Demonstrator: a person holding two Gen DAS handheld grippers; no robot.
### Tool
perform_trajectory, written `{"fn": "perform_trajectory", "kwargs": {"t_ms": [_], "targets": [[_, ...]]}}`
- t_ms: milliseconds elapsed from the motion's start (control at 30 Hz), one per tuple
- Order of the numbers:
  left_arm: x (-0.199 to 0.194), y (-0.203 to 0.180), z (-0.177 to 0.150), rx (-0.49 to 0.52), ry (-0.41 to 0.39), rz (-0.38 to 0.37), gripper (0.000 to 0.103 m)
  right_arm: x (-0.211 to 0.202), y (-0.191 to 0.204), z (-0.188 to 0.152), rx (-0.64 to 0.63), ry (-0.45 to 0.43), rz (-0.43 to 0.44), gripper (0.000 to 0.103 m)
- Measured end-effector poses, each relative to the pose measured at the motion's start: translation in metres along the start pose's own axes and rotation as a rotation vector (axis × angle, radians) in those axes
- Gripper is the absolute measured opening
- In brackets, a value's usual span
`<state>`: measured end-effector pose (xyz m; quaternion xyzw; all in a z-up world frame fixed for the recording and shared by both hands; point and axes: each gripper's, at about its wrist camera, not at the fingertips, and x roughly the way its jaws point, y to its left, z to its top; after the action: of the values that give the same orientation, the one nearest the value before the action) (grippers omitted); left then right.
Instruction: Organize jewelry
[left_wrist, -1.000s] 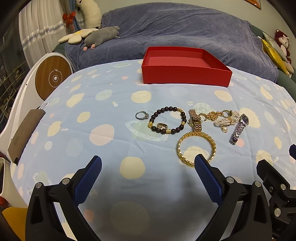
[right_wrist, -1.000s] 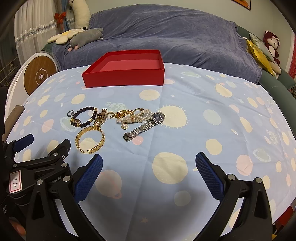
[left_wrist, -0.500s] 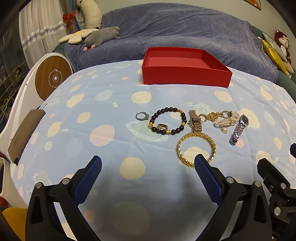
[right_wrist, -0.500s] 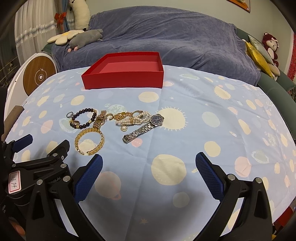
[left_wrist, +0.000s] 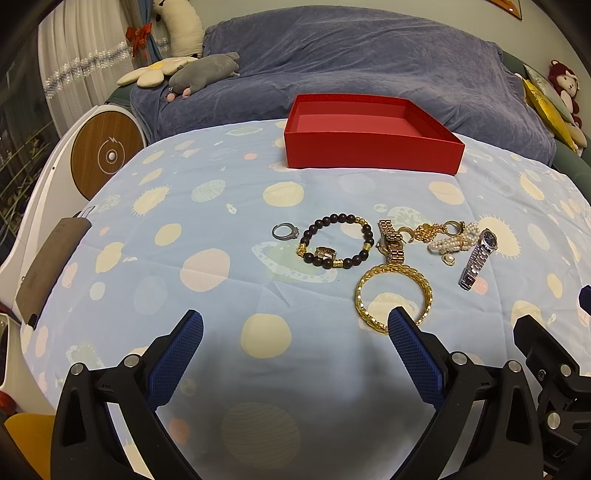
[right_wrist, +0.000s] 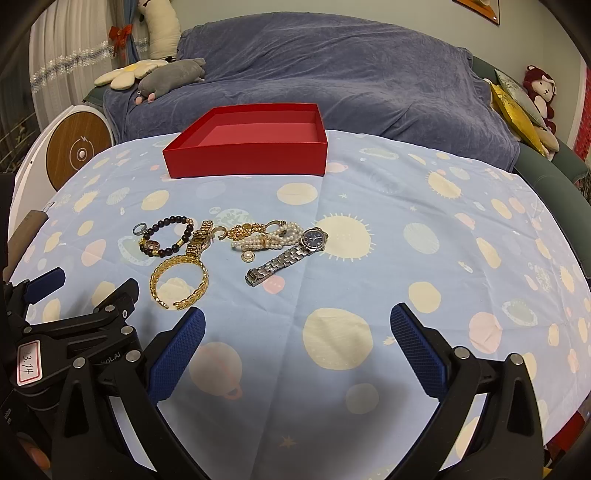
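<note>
An empty red box (left_wrist: 369, 136) stands at the far side of the table; it also shows in the right wrist view (right_wrist: 247, 142). Jewelry lies in a row before it: a silver ring (left_wrist: 285, 232), a dark bead bracelet (left_wrist: 336, 240), a gold watch (left_wrist: 390, 240), a gold bangle (left_wrist: 393, 295), a pearl bracelet (left_wrist: 452, 242) and a silver watch (left_wrist: 478, 256). The silver watch (right_wrist: 291, 254) and bangle (right_wrist: 180, 282) show in the right wrist view. My left gripper (left_wrist: 295, 328) is open and empty, near the bangle. My right gripper (right_wrist: 297, 325) is open and empty, below the silver watch.
The table has a light blue cloth with planet prints (left_wrist: 207, 266). A sofa under a blue-grey cover (left_wrist: 369, 62) stands behind it. A round white and wood device (left_wrist: 107, 155) sits at the left. Plush toys (left_wrist: 199, 72) lie on the sofa.
The right gripper's view has shifted slightly forward and up; the jewelry sits a little lower and nearer in it. The left gripper has hardly moved. Both stay open.
</note>
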<state>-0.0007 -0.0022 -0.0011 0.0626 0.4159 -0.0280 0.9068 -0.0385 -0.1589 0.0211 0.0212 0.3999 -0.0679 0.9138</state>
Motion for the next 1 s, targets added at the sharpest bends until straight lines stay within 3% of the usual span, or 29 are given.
{"fn": "perform_trajectory", "kwargs": {"t_ms": [1000], "targets": [[0.0007, 0.0051, -0.0015, -0.004, 0.003, -0.006, 0.098, 0.0004, 0.001, 0.0002, 0.003, 0.002, 0.004, 0.098]]}}
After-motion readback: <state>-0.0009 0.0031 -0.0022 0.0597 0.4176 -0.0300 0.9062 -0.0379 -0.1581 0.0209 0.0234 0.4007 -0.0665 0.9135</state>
